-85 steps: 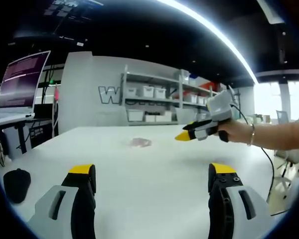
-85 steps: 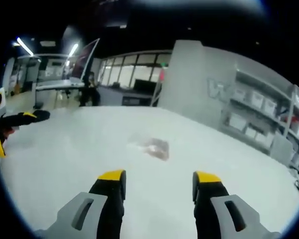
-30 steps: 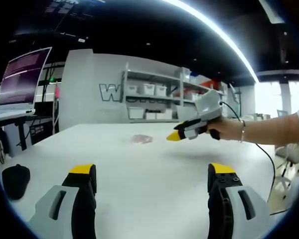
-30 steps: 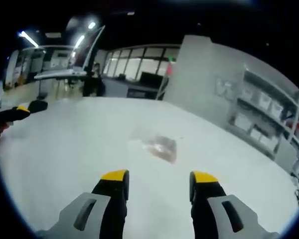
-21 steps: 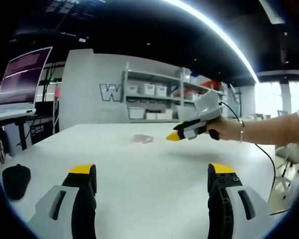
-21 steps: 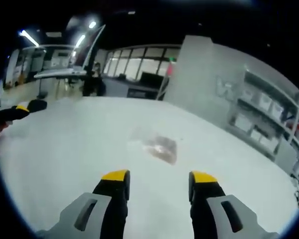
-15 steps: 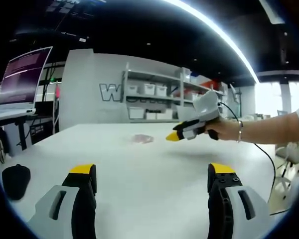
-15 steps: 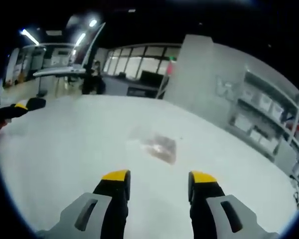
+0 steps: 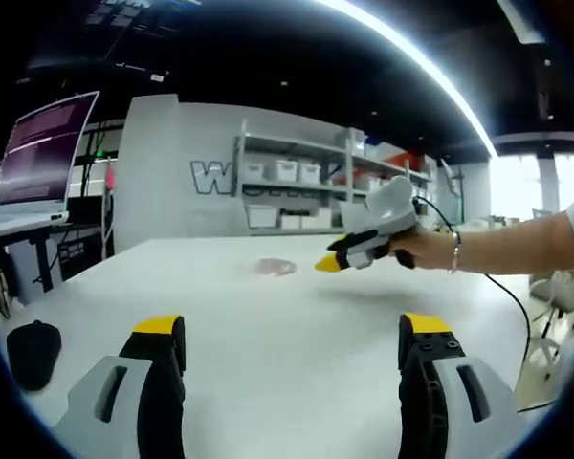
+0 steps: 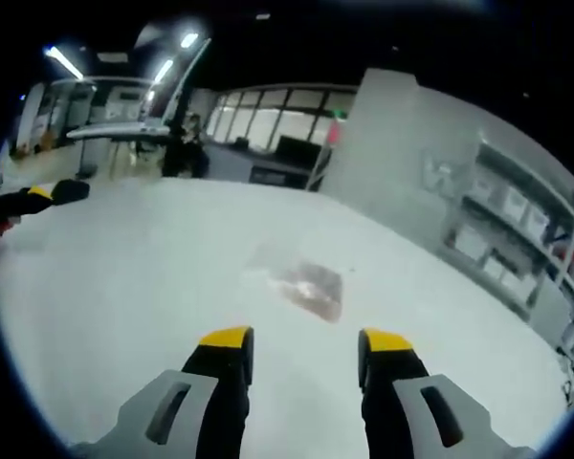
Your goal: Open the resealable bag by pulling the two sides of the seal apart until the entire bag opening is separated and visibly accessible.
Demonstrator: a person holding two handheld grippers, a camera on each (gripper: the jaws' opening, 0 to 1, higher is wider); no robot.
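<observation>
Left gripper view
Left gripper [image 9: 292, 335]: its two jaws are seen at the bottom, with yellow tips. They are held wide apart, and nothing is held between them.
Table [image 9: 297, 316]: a big white top is seen under the jaws.
Bag [image 9: 275, 267]: a small see-through bag is seen lying flat on the table, far ahead of the jaws. It is not touched by anything. Whether its seal is shut cannot be told.
Right gripper [image 9: 327, 262]: it is seen coming in from the right, held in a hand [image 9: 419, 251], above the table. Its yellow tips are pointed at the bag and are just beside it. Its jaws look close together from here, but the gap cannot be told.
Dark thing [image 9: 33, 353]: a small black lump is seen on the table at the left edge.
Screen [image 9: 43, 151]: a big screen is seen at the far left.
Shelves [image 9: 297, 196]: white boxes are seen on shelves by the back wall.

Right gripper view
Right gripper [image 10: 305, 339]: its two jaws are seen at the bottom, with yellow tips. They are held open, and nothing is held between them.
Bag [image 10: 309, 287]: it is seen flat on the table [image 10: 153, 277], just ahead of the jaws. Something pinkish is seen inside it.
Left gripper [image 10: 40, 198]: a dark jaw with a yellow tip is seen at the left edge, well apart from the bag.
</observation>
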